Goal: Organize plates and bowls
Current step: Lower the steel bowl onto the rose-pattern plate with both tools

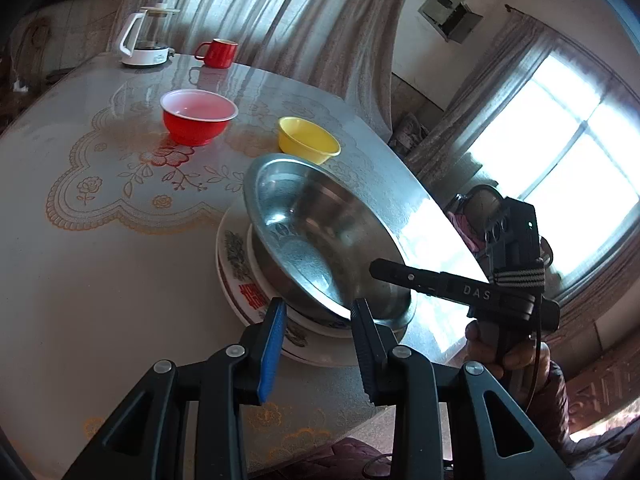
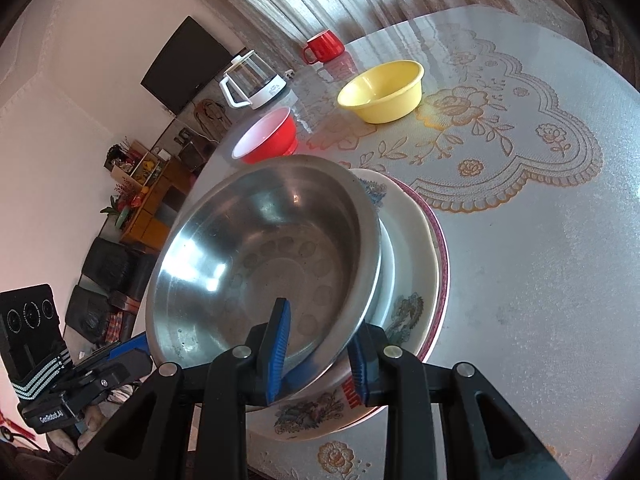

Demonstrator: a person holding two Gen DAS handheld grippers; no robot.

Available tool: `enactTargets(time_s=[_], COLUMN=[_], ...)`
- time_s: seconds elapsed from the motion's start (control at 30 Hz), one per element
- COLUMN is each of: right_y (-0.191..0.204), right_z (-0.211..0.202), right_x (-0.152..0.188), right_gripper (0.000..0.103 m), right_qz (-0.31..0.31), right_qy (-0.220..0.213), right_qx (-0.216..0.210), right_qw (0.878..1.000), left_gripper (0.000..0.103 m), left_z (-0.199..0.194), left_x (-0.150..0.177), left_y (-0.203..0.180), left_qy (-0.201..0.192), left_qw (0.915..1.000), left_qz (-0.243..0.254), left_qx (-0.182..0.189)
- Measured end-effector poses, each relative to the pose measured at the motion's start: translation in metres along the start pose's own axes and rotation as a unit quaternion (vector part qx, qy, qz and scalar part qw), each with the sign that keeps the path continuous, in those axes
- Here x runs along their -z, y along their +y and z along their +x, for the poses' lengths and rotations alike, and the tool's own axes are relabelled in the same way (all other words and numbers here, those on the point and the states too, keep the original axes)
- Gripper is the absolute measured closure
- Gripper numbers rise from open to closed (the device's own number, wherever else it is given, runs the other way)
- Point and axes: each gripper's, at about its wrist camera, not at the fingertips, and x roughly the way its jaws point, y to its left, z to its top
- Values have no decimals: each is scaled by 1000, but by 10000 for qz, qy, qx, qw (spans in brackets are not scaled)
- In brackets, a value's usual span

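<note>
Steel bowl (image 2: pixel 264 264) sits tilted on stacked plates (image 2: pixel 416 264) near the table (image 2: pixel 540 280) edge. Our right gripper (image 2: pixel 320 350) pinches its near rim; our left gripper (image 1: pixel 320 344) stands spread.

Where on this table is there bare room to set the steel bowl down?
Bare cloth lies on the floral tablecloth beside the stacked patterned plates, below the yellow plastic bowl. Crowded: around the red plastic bowl, red mug and glass kettle.

Plates (image 2: pixel 416 248) mostly hidden under bowl (image 2: pixel 260 256)
</note>
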Motion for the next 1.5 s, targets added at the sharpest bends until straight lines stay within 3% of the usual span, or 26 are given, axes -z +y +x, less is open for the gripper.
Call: enactTargets(time_s=[0.2, 0.33, 0.53, 1.5], right_y=[5, 8, 7, 18], right_z=[-1, -9, -11, -22], right_x=[1, 2, 2, 5], right_gripper=[75, 75, 78, 71], right_qz=[-126, -269, -374, -546], right_qy=[-5, -87, -71, -178], right_qx=[170, 374, 421, 676], right_qw=[9998, 9989, 9984, 9961], left_gripper=[70, 76, 78, 75], left_z=[8, 28, 45, 18], left_x=[-21, -30, -20, -10], left_y=[10, 12, 9, -6], left_qy=[-153, 104, 417, 19], left_qw=[9996, 9982, 9978, 9925], left_qz=[-253, -176, -53, 449], left_qx=[28, -557, -517, -1137])
